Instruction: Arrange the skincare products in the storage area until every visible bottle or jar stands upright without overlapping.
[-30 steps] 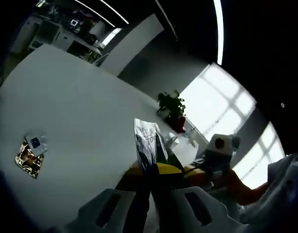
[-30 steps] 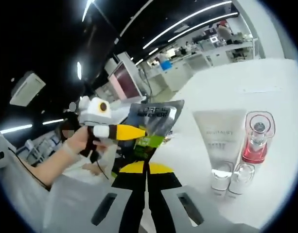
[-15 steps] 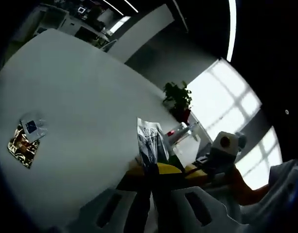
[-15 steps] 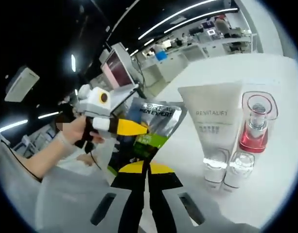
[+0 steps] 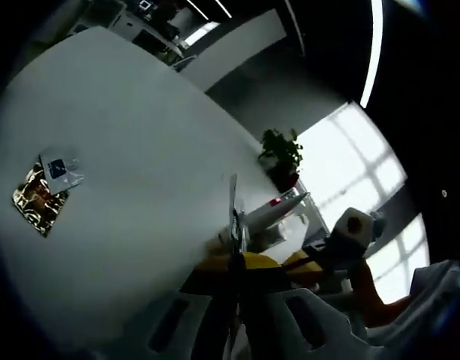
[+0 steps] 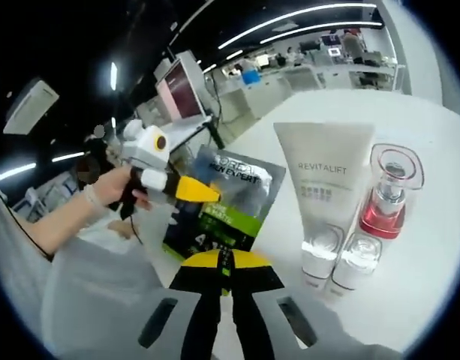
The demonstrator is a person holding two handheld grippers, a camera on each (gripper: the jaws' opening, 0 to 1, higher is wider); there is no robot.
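A grey and green Men Expert sachet (image 6: 223, 201) hangs in the air above the white table (image 6: 413, 289), held by both grippers. My right gripper (image 6: 226, 259) is shut on its lower edge. My left gripper (image 6: 207, 193) comes in from the left, shut on the sachet's side edge. In the left gripper view the sachet (image 5: 233, 214) shows edge-on, rising from my shut left gripper (image 5: 237, 261), with the right gripper (image 5: 297, 261) beside it. A white Revitalift tube (image 6: 326, 180) stands cap-down. Next to it stand a red bottle (image 6: 386, 201) under a clear cap and a small clear-capped bottle (image 6: 353, 259).
Two small sachets, one gold (image 5: 36, 204) and one white and blue (image 5: 61, 169), lie on the wide table (image 5: 132, 142). A potted plant (image 5: 282, 154) stands at its far end by the window. A person's hand (image 6: 102, 196) holds the left gripper. Desks and a monitor (image 6: 186, 94) stand behind.
The sachet has turned: it now shows edge-on in the left gripper view and faces the right gripper view more fully. Both cameras have shifted; the tube and bottles stay put.
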